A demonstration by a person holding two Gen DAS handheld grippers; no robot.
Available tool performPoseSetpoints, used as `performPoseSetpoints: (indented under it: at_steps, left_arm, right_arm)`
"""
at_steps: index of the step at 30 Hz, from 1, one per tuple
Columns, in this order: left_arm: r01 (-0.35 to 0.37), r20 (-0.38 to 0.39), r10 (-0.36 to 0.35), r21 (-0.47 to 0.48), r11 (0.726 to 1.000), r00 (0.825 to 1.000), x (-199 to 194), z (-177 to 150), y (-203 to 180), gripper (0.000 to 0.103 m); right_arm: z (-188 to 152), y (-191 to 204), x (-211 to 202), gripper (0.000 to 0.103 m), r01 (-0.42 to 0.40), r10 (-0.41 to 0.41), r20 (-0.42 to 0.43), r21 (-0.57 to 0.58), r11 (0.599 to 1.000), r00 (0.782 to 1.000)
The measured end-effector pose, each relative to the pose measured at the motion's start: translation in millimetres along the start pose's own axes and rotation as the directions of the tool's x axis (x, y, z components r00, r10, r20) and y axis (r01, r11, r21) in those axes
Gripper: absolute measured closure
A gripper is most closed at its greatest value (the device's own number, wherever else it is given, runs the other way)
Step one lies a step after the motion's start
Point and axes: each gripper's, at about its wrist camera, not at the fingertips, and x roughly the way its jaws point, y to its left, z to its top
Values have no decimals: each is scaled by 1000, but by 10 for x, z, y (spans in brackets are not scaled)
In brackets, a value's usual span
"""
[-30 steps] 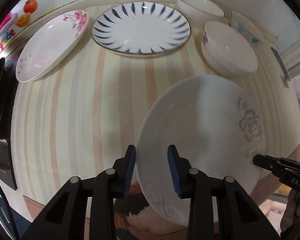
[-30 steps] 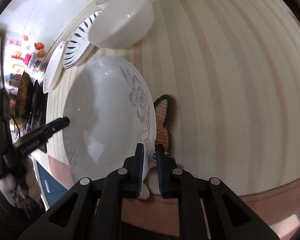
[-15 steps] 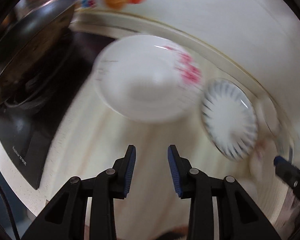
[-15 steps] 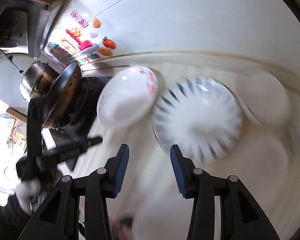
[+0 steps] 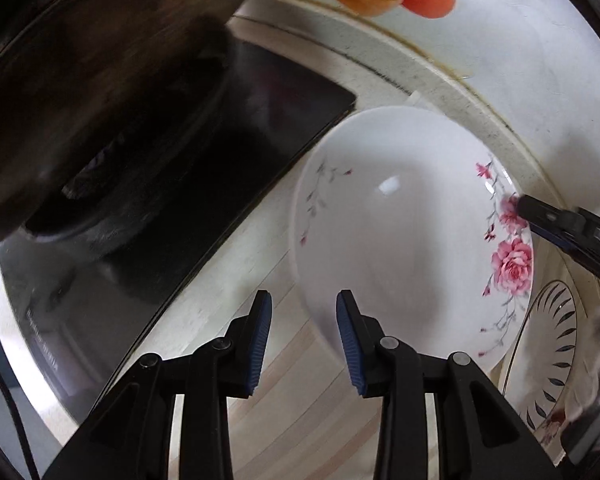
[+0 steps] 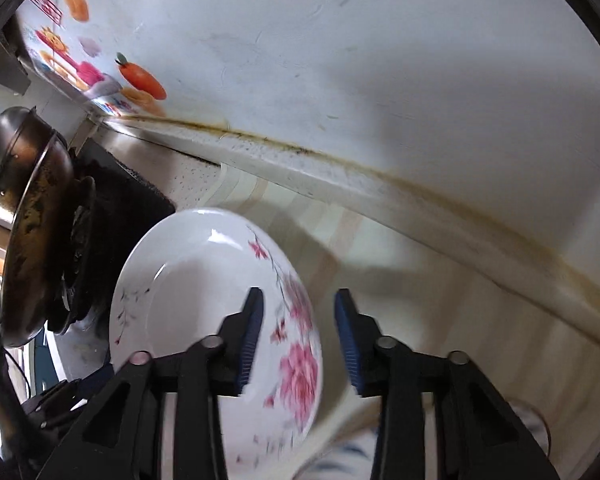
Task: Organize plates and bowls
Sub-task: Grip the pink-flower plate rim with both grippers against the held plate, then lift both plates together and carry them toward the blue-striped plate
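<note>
Both tools are closing in on the rose plate point(image 5: 400, 232), which lies face up on the striped mat point(image 5: 300, 420) near the back edge of the counter, close to the corner where the mat meets the black stove top point(image 5: 204, 160). Its left rim sits just beside the stove glass, and the wok point(image 6: 32, 240) stands beyond that.

The left gripper point(image 5: 304, 340) is released, jaws spread with nothing between them, and its right blue pad hangs over the plate's near rim. The right gripper point(image 6: 298, 336) is likewise released and empty, its jaws set either side of the flowered rim, so my guess is it means to pinch that edge. From the left wrist view its tip shows at the plate's right rim, on the roses; whether it touches the china I cannot tell, as that part is blurred.

A round plate has no long axis to speak of. It lies flat, hollow upward, with the pink roses on the right rim and the thin grey sprig on the left, toward the stove.

The blue-leaf plate point(image 5: 552, 360) lies just beside it on the right, so stacking looks likely.
</note>
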Motion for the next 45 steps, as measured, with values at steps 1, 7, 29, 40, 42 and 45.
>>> performPoseSetpoints:
  at_steps: [1, 7, 29, 40, 42, 45]
  left_arm:
    - [6, 6, -6, 9, 1000, 1000, 8, 16, -25, 73]
    - [13, 19, -13, 16, 1000, 1000, 85, 56, -114, 75]
    - [148, 23, -155, 174, 974, 988, -541, -419, -322, 76]
    - [253, -43, -258, 400, 881, 965, -1078, -853, -657, 76]
    - [270, -62, -270, 427, 863, 961, -1108, -945, -705, 76]
    - [290, -94, -280, 475, 831, 955, -1144, -1132, -793, 76]
  right_arm:
    - [40, 17, 81, 80, 4, -4, -15, -16, 1000, 1000]
    - [95, -3, 159, 85, 4, -4, -4, -33, 999, 1000]
    - [-1160, -217, -1187, 86, -23, 4, 127, 150, 988, 992]
    - [-2371, -384, -2093, 86, -14, -64, 224, 329, 944, 972]
    - [-2646, -416, -2212, 86, -14, -77, 235, 366, 931, 969]
    - [-3001, -446, -2326, 86, -4, -100, 237, 402, 916, 966]
